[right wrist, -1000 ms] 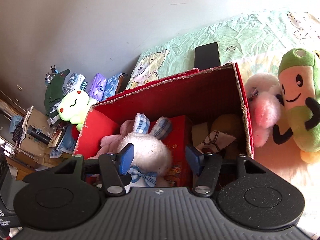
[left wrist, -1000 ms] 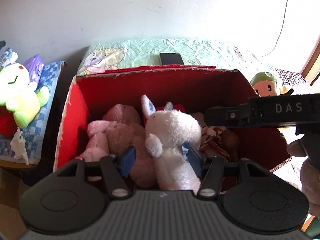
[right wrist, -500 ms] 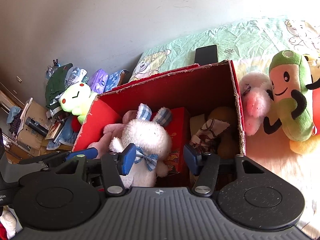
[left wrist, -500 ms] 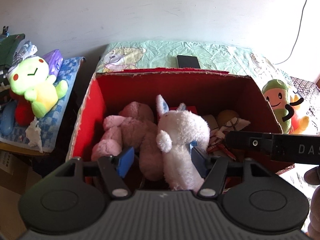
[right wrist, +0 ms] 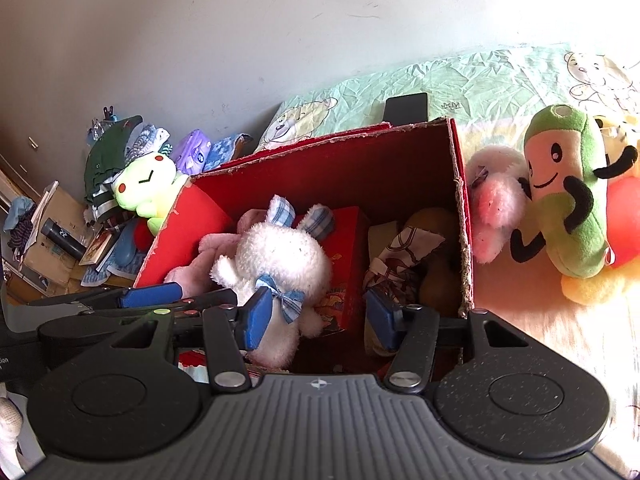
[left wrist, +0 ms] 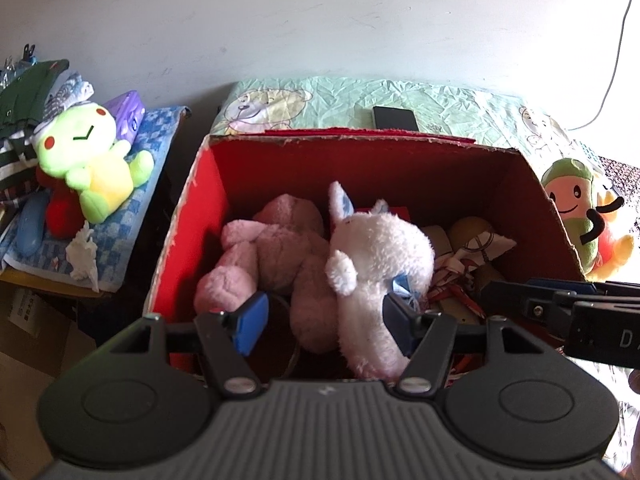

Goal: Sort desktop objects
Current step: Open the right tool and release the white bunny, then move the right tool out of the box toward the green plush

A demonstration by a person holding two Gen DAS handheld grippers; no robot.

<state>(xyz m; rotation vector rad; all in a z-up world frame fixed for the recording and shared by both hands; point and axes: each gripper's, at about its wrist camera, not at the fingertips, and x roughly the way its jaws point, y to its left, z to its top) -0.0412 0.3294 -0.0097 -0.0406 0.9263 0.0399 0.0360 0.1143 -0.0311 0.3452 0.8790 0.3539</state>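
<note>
While both grippers hang over the near edge of the red cardboard box (left wrist: 400, 152), the white plush rabbit (left wrist: 380, 256) sits upright inside it, about midway along the box and leaning toward the near wall. Its fur is fluffy and white, its ears are lined with blue-and-white check cloth, and a matching blue check bow (right wrist: 286, 300) is tied at its neck; one stubby arm sticks out to the side. Pressed against its left flank lies a pink plush toy (left wrist: 272, 248), filling the box's left half. Behind the rabbit stands a small red carton (right wrist: 344, 264), and the right end of the box holds a brown plush with a patterned cloth (right wrist: 404, 256) draped over it.

Seen from the left wrist camera, the left gripper (left wrist: 324, 320) has its jaws spread wide, the blue pads on either side of the rabbit's lower body and the pink toy's leg, gripping nothing. From the right wrist camera, the right gripper (right wrist: 318, 320) is likewise wide apart, one pad just beside the rabbit's bow, holding nothing.

Outside the box's right wall, a green-capped plush figure (right wrist: 568, 196) and a pale pink plush (right wrist: 496, 208) rest on the bedding. A black phone (left wrist: 394, 118) lies on the bear-print sheet (left wrist: 320, 100) beyond the far edge. A lime green frog plush (left wrist: 88, 156) sits on a checked cloth to the left.
</note>
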